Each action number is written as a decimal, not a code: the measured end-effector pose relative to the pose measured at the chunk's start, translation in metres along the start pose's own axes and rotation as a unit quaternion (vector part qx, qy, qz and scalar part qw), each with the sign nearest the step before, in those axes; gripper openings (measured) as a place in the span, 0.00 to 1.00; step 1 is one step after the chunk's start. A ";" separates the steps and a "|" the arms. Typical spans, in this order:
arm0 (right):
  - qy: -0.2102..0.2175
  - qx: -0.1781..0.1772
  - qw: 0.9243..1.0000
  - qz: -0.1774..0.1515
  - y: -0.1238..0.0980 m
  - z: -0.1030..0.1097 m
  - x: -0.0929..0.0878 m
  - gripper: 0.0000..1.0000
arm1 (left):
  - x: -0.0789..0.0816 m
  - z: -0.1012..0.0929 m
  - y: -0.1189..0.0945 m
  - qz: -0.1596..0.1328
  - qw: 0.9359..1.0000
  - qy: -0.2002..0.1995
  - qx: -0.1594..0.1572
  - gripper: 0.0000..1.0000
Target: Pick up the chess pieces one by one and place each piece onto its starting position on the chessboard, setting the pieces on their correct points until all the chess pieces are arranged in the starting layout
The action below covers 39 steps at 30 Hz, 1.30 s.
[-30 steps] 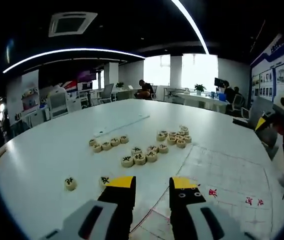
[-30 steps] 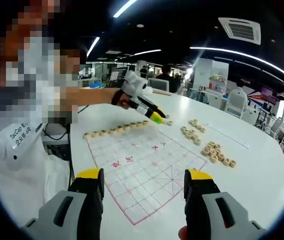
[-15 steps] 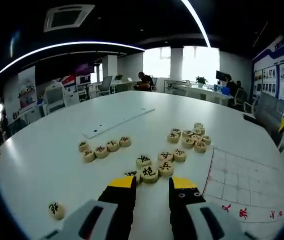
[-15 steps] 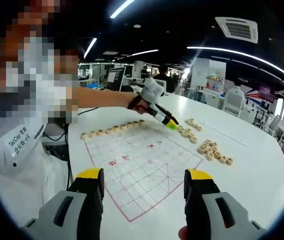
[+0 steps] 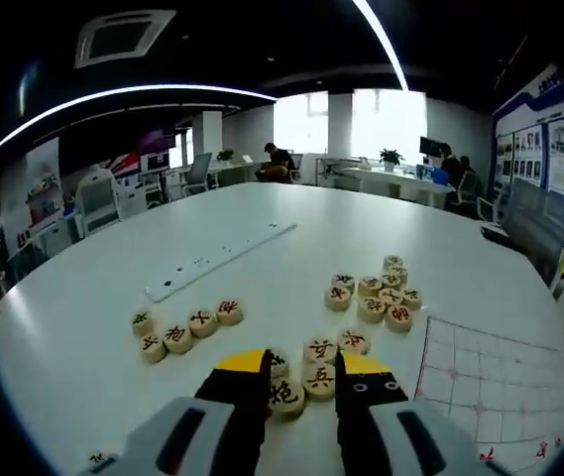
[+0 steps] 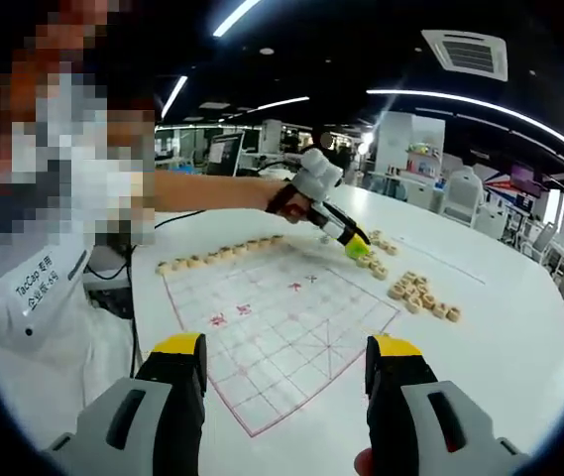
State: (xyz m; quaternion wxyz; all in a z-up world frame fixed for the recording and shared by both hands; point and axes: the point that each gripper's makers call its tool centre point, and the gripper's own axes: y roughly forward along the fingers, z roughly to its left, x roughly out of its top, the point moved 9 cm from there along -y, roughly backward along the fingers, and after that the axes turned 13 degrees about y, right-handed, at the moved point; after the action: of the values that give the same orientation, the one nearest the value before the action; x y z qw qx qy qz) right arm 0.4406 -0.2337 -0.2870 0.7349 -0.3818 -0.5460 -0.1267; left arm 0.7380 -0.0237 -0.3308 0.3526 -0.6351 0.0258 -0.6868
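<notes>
In the left gripper view my left gripper (image 5: 301, 385) is open and low over a clump of round wooden chess pieces (image 5: 313, 363); two of them lie between its yellow-tipped jaws. More pieces sit in a cluster (image 5: 376, 294) ahead and a short row (image 5: 184, 330) to the left. The chessboard (image 5: 505, 389) lies to the right. In the right gripper view my right gripper (image 6: 283, 369) is open above the board's near corner (image 6: 282, 319), holding nothing. A row of pieces (image 6: 220, 257) lines the board's far edge. The left gripper (image 6: 346, 238) reaches over loose pieces (image 6: 418, 296).
A long white strip (image 5: 220, 263) lies on the round white table (image 5: 83, 327) beyond the loose pieces. The person's arm (image 6: 212, 188) stretches over the board's far side. Office chairs and desks stand far behind.
My left gripper has moved away from the board's edge and down onto the clump of loose pieces, which now sit between its jaws. The right gripper has stayed put.
</notes>
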 end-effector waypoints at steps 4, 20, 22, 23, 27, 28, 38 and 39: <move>0.001 -0.004 1.000 0.000 -0.001 -0.002 -0.001 0.65 | 0.009 -0.003 0.005 -0.007 1.000 0.005 -0.007 0.28; 0.006 -0.002 1.000 0.002 0.001 -0.005 -0.003 0.65 | -0.034 0.017 -0.041 0.035 0.999 0.013 0.016 0.26; 0.007 -0.001 1.000 0.004 0.003 -0.005 -0.004 0.65 | -0.040 0.014 -0.044 0.044 0.999 0.013 0.010 0.26; 0.008 -0.001 1.000 0.005 0.004 -0.005 -0.004 0.65 | -0.043 0.013 -0.045 0.048 0.999 0.014 0.007 0.26; 0.011 -0.002 1.000 0.007 0.005 -0.006 -0.005 0.65 | -0.047 0.010 -0.045 0.044 0.999 0.008 0.000 0.26; 0.012 -0.002 1.000 0.008 0.006 -0.006 -0.006 0.65 | -0.048 0.010 -0.044 0.044 0.999 0.008 0.000 0.26; 0.012 -0.003 1.000 0.012 0.007 -0.007 -0.006 0.65 | -0.040 0.002 -0.016 0.033 0.999 -0.013 -0.007 0.25; 0.012 -0.003 1.000 0.011 0.007 -0.007 -0.006 0.65 | -0.039 0.003 -0.013 0.032 0.999 -0.019 -0.006 0.25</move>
State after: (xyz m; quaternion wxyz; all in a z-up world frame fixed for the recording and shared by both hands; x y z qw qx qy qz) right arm 0.4469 -0.2355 -0.2962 0.7416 -0.3884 -0.5326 -0.1244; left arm 0.7330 0.0072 -0.3574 0.3706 -0.6492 0.0433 -0.6628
